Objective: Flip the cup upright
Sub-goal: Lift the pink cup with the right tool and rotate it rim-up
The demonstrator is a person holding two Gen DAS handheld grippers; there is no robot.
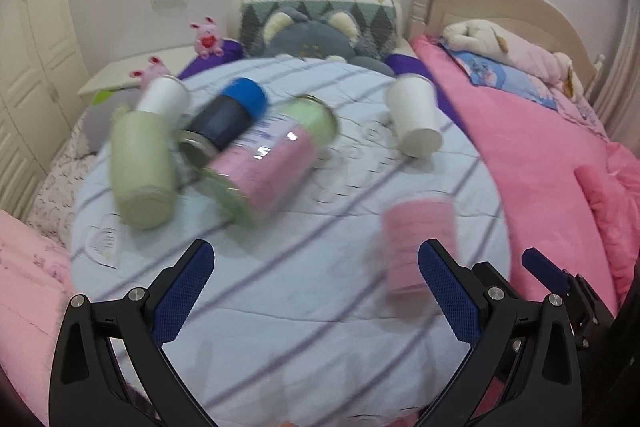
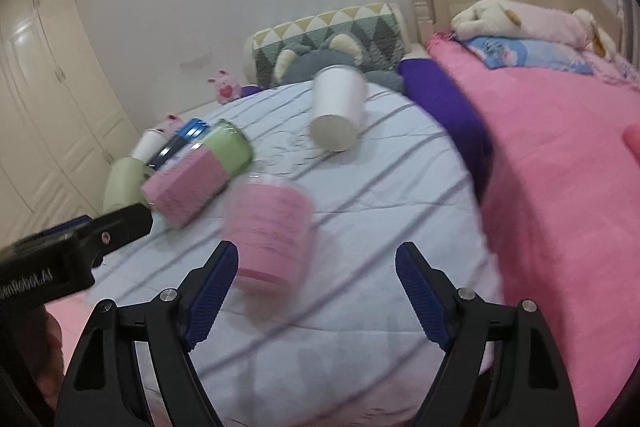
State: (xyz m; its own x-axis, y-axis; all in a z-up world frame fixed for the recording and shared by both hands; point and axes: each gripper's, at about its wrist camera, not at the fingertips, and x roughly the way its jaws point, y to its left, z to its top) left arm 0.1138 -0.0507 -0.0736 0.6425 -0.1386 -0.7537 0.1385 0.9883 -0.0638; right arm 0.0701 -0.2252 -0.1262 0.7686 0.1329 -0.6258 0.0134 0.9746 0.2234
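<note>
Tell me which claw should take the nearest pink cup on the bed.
Right. The pink cup lies just ahead of the right claw, near its open jaws. From the left claw, also open, the same cup sits off to its right side, beyond its right finger.

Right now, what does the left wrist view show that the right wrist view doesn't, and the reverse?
Only the left view shows the left tool with both fingers spread, and the dark bottle's round blue cap. Only the right view shows the right tool spread open, plus the left tool's body entering from the left edge. Both share the striped quilt, the blurred pink cup, the white cup lying on its side, and the green cup.
</note>
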